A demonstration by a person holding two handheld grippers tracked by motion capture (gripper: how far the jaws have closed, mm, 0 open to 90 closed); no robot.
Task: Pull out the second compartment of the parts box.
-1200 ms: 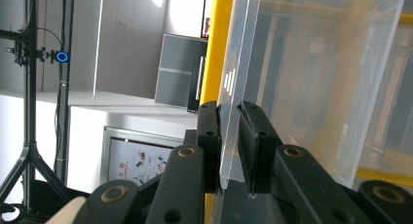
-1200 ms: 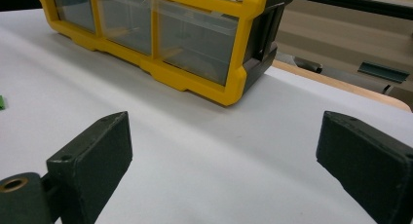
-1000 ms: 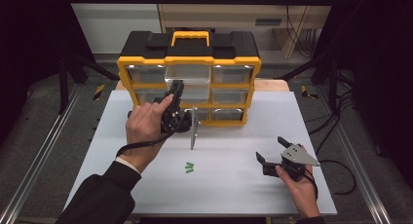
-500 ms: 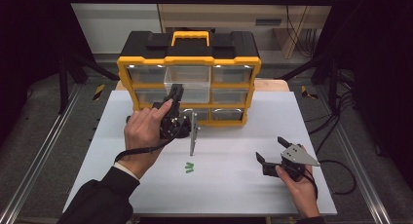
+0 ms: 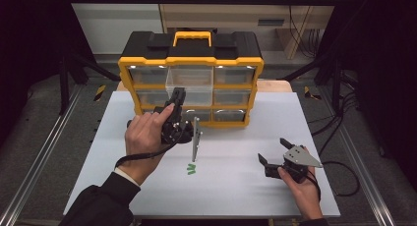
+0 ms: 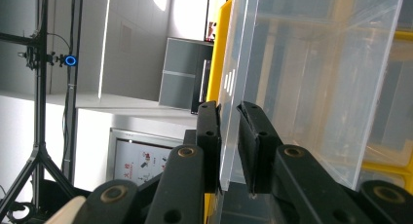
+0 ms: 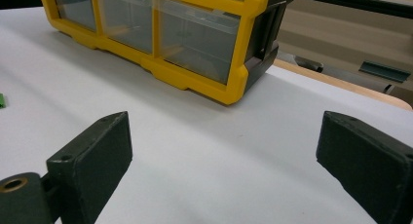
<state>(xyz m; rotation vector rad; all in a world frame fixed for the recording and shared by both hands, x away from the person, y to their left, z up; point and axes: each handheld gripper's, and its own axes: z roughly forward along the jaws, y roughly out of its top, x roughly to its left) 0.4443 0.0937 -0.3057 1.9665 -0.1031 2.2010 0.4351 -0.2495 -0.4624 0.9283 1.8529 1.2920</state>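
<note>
The left hand (image 5: 145,137) comes in from the lower left, sleeve low over the table (image 5: 236,186), wrist bent so that the left gripper (image 5: 178,99) points away from the person at the organizer (image 5: 192,78). Its jaws are nearly together and pinch the front wall of a clear drawer (image 5: 189,83), one jaw outside the wall, one inside. In the left gripper view that drawer (image 6: 311,78) stands just ahead of the jaws, its wall edge running up between them; the view is rolled on its side, so the yellow frame shows as an upright bar.

The drawer sits in the middle column, pulled partway out toward the left gripper, its long axis running front to back, its open front end toward the person. How far it remains inside the frame is hard to make out.

The right hand (image 5: 300,179) rests low at the table's near right, well apart from the drawer, holding the right gripper (image 5: 275,155) level, jaws spread wide and pinching nothing. Ahead of those jaws lies bare table, then the organizer's corner (image 7: 234,83). Two small green bits (image 5: 191,169) lie between the grippers; their kind is too small to tell.
</note>
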